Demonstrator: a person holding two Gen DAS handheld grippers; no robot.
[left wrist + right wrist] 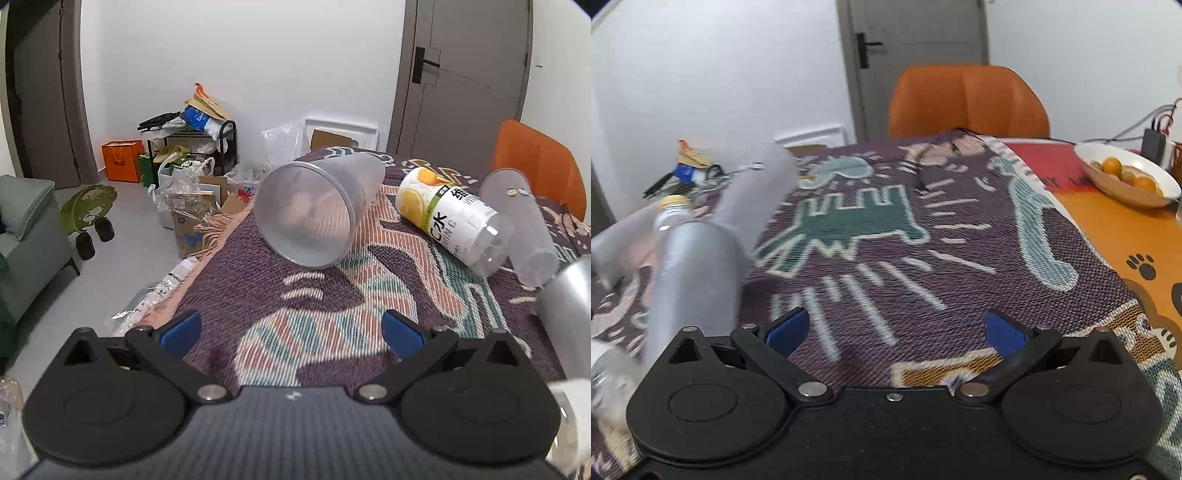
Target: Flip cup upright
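A frosted translucent cup (317, 206) lies on its side on the patterned cloth, its mouth facing my left gripper (291, 332), which is open and empty a short way in front of it. A second frosted cup (521, 225) lies on its side at the right; it also shows in the right wrist view (753, 199). My right gripper (895, 332) is open and empty over the cloth, with the cups to its left.
A clear bottle with a lemon label (450, 218) lies between the two cups. A silver bottle (694, 273) lies near the right gripper's left finger. An orange chair (967, 103) stands at the table's far side. A bowl of oranges (1126, 177) sits at the right. Floor clutter (184, 173) lies left of the table.
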